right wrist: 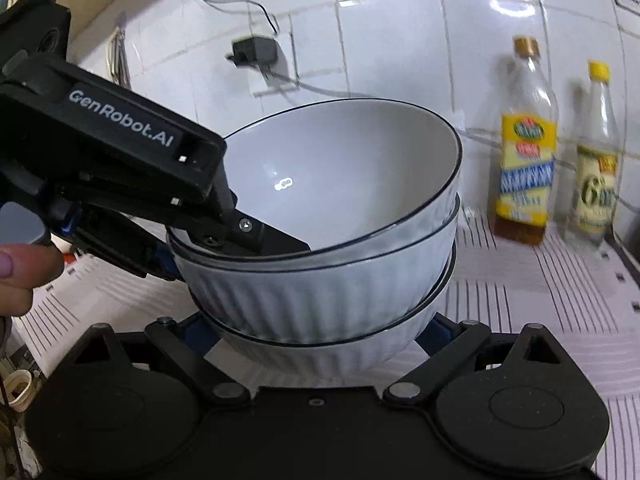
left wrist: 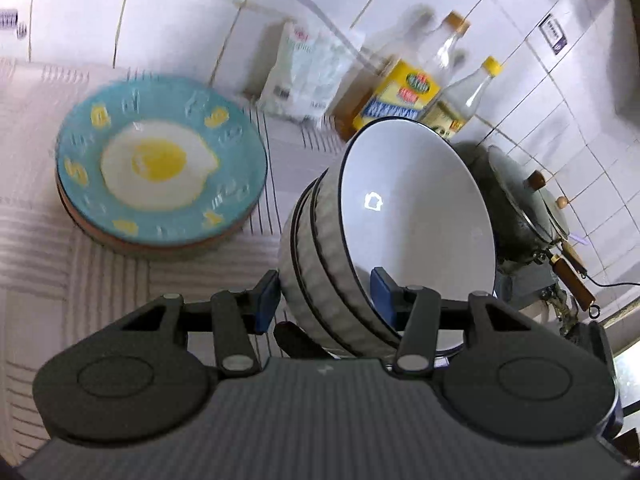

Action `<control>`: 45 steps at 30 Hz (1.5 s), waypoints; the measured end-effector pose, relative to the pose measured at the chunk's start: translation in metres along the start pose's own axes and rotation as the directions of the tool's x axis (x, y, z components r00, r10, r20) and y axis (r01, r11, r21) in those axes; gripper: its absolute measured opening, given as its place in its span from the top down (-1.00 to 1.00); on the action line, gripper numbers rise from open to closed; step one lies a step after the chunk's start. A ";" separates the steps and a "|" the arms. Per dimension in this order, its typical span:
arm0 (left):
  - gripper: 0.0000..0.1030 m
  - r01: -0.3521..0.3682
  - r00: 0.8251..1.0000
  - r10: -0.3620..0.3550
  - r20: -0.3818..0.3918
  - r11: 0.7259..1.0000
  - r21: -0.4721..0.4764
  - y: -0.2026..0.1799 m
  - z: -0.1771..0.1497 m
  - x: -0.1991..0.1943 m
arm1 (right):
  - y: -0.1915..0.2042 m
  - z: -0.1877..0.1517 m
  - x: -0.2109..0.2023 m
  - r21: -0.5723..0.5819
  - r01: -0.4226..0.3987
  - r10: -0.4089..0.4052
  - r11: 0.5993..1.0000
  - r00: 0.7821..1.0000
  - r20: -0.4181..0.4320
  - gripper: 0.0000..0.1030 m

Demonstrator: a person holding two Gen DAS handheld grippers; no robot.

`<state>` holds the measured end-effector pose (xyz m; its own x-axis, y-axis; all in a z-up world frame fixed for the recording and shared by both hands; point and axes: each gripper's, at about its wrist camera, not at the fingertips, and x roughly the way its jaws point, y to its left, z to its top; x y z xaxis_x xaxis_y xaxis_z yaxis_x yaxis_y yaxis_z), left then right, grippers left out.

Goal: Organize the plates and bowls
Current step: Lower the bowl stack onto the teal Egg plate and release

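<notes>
White glossy wall tiles (right wrist: 380, 32) back a kitchen counter covered by a pale ribbed cloth with thin dark stripes (left wrist: 36, 240).

A stack of 3 white ribbed ceramic bowls with thin dark rims (right wrist: 320, 280) is nested together and held tilted above the cloth. The left gripper (left wrist: 326, 300), black with blue pads, clamps the near wall of the stack: 1 finger sits outside the ribbed walls and 1 finger (left wrist: 384, 292) reaches inside the top bowl, so the fingers pinch the bowls. In the right wrist view that gripper (right wrist: 224, 240) comes in from the left, a person's fingers (right wrist: 24, 276) behind it.

The right gripper (right wrist: 320, 332) has its 2 fingers spread to either side of the bottom bowl, low on its wall; whether the pads press on it cannot be told.

To the left on the cloth lies a turquoise plate painted with a fried egg (left wrist: 160, 164), on top of at least 1 brown-edged plate (left wrist: 160, 246).

By the wall stand 2 clear glass bottles with yellow labels (right wrist: 524, 140) and 1 white plastic bag (left wrist: 304, 76). 1 grey pot with wooden knobs (left wrist: 520, 208) sits behind the bowls.
</notes>
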<state>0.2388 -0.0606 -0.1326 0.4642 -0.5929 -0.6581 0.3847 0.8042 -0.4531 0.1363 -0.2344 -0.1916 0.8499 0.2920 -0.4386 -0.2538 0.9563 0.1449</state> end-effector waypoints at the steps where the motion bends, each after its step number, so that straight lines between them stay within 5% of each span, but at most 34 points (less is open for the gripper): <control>1: 0.08 -0.005 1.000 0.005 0.010 1.000 0.001 0.000 0.004 -0.005 | 0.002 0.007 0.001 -0.006 -0.007 0.007 1.000 1.000 0.005 -0.93; 14: 0.08 -0.112 0.989 0.119 0.085 0.990 -0.082 0.045 0.061 -0.037 | 0.026 0.063 0.065 -0.054 -0.135 0.136 0.989 0.990 0.023 -0.93; 28: 0.07 -0.131 0.987 0.145 0.073 0.976 -0.172 0.113 0.085 0.002 | 0.038 0.060 0.147 -0.089 -0.181 0.177 0.979 0.983 -0.051 -0.93; 45: 0.04 -0.152 0.988 0.155 -0.001 0.968 -0.199 0.133 0.082 0.028 | 0.045 0.047 0.177 -0.074 -0.173 0.158 0.982 0.972 -0.173 -0.93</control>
<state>0.3687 0.0263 -0.1617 0.5175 -0.4608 -0.7210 0.1426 0.8773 -0.4583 0.2975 -0.1401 -0.2211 0.7063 0.4369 -0.5571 -0.4300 0.8898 0.1527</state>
